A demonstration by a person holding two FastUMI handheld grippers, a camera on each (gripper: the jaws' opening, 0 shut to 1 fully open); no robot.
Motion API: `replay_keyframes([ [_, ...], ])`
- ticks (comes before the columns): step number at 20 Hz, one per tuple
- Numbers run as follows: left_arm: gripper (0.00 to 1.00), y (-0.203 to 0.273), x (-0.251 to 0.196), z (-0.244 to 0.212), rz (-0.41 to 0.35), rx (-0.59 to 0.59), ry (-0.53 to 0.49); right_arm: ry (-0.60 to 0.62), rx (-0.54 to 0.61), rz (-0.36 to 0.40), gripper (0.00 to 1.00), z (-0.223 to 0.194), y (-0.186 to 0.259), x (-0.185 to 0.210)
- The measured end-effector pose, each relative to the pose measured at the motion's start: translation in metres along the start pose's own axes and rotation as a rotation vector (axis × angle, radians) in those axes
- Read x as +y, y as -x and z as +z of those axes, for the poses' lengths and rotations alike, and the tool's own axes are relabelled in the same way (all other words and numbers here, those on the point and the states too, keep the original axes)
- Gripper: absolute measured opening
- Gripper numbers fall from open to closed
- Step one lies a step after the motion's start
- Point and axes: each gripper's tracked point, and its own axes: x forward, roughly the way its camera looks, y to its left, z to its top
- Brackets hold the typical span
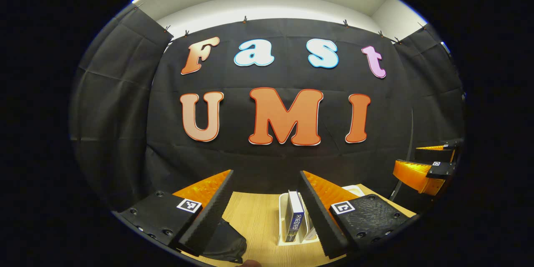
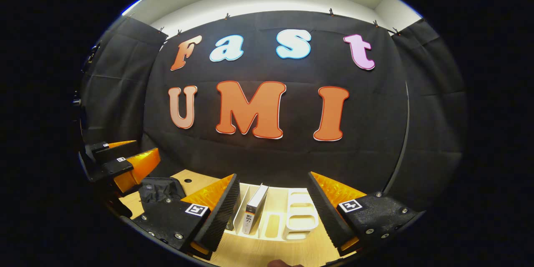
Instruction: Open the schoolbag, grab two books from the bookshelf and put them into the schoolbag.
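Jaws wide apart on left gripper (image 1: 267, 206), nothing between; same on right gripper (image 2: 273, 210), spread and empty. In left gripper view: black schoolbag (image 1: 225, 244) at 7 o'clock on wooden table (image 1: 258, 217), partly under the left finger; white bookshelf (image 1: 283, 221) at 6 o'clock with blue book (image 1: 295, 217) upright in it; right gripper at 3 o'clock. In right gripper view: left gripper at 9 o'clock, schoolbag at 8 o'clock, bookshelf at 6 o'clock holding white book (image 2: 255, 208), tilted.
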Motion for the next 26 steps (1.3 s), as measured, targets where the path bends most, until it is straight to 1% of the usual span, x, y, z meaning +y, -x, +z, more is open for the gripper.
replay_keyframes([
  [1,0.95,-0.001,-0.001,-0.004,0.011,0.000,0.005,0.001,-0.007,0.018,0.97,-0.001,-0.001,0.001],
  [3,0.96,-0.002,-0.001,-0.007,0.018,-0.002,0.016,0.009,-0.004,0.012,0.97,-0.003,-0.007,-0.004],
  [5,0.96,-0.009,0.001,-0.011,0.010,-0.003,0.009,0.003,-0.007,0.015,0.98,-0.003,-0.010,-0.003],
  [6,0.97,-0.012,0.004,-0.010,0.009,-0.007,0.000,0.002,-0.006,0.004,0.98,-0.003,-0.013,-0.005],
  [7,0.95,-0.013,0.006,-0.012,0.010,-0.013,-0.005,-0.002,-0.003,-0.002,0.97,-0.006,-0.016,-0.006],
  [8,0.97,-0.015,0.008,-0.013,-0.001,-0.012,-0.005,-0.009,0.008,-0.008,0.97,-0.009,-0.018,-0.005],
  [9,0.96,-0.015,0.007,-0.015,-0.012,-0.011,-0.009,-0.021,0.012,-0.003,0.97,-0.011,-0.021,-0.002],
  [10,0.97,-0.017,0.011,-0.016,-0.014,-0.013,-0.023,-0.025,0.017,-0.004,0.98,-0.012,-0.024,0.001],
  [12,0.95,-0.017,0.018,-0.024,-0.014,-0.005,-0.091,-0.026,0.026,-0.009,0.97,-0.014,-0.028,0.002],
  [13,0.96,-0.016,0.023,-0.030,-0.011,-0.001,-0.133,-0.026,0.027,-0.010,0.97,-0.014,-0.031,0.003],
  [18,0.95,-0.011,0.039,-0.065,-0.013,0.046,-0.336,-0.003,0.023,-0.009,0.97,-0.015,-0.043,0.006],
  [20,0.96,-0.011,0.044,-0.089,-0.018,0.087,-0.401,0.012,0.029,-0.009,0.97,-0.018,-0.050,0.005],
  [21,0.98,-0.010,0.049,-0.102,-0.014,0.109,-0.438,0.021,0.029,-0.009,0.97,-0.020,-0.052,0.005],
  [23,0.98,-0.007,0.054,-0.127,-0.019,0.151,-0.523,0.033,0.031,-0.009,0.97,-0.023,-0.059,0.003],
  [26,0.98,-0.013,0.064,-0.179,-0.036,0.229,-0.631,0.034,0.045,-0.015,0.98,-0.032,-0.066,-0.002],
])
